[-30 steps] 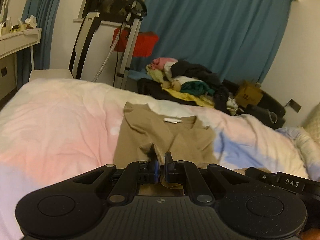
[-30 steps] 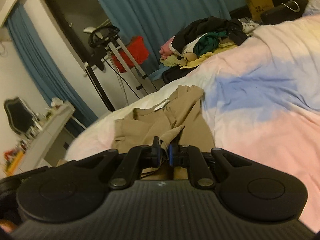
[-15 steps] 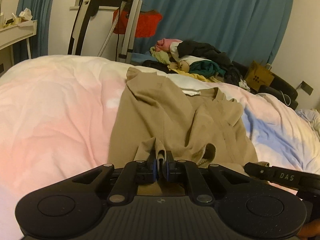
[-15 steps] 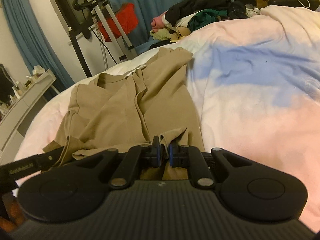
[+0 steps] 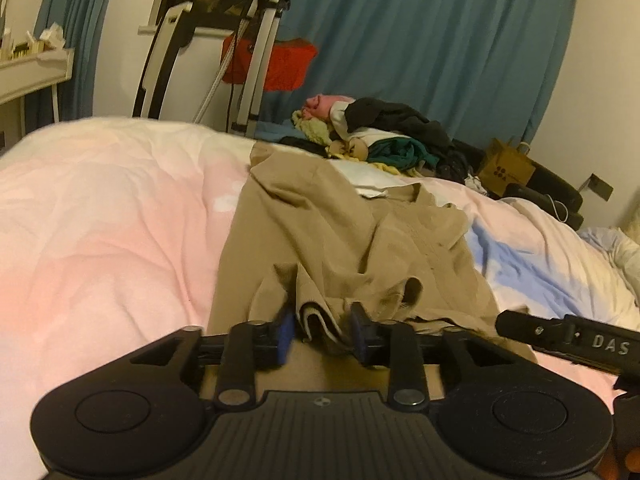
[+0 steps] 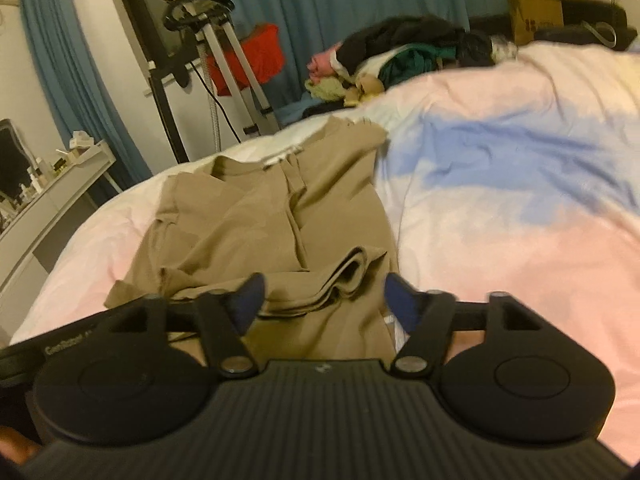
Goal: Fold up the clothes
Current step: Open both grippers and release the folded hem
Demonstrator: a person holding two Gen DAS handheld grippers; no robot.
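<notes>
- One tan shirt (image 5: 344, 232) lies on the bed (image 5: 112, 216), its neck end pointing away from the cameras; its near hem is bunched into thick, rumpled folds.
- The cloth is creased, with a long pleat running down its front and a white label at the collar.
- The left gripper (image 5: 322, 330) has its jaws opening; a folded bit of hem sits between the blue pads, which are not pressing it.
- The right gripper (image 6: 322, 300) is opening wider, the layered hem lying loose between its pads.
- Beyond the bed's far edge sits a pile of clothes (image 5: 380, 136), before blue curtains (image 5: 440, 40).
</notes>
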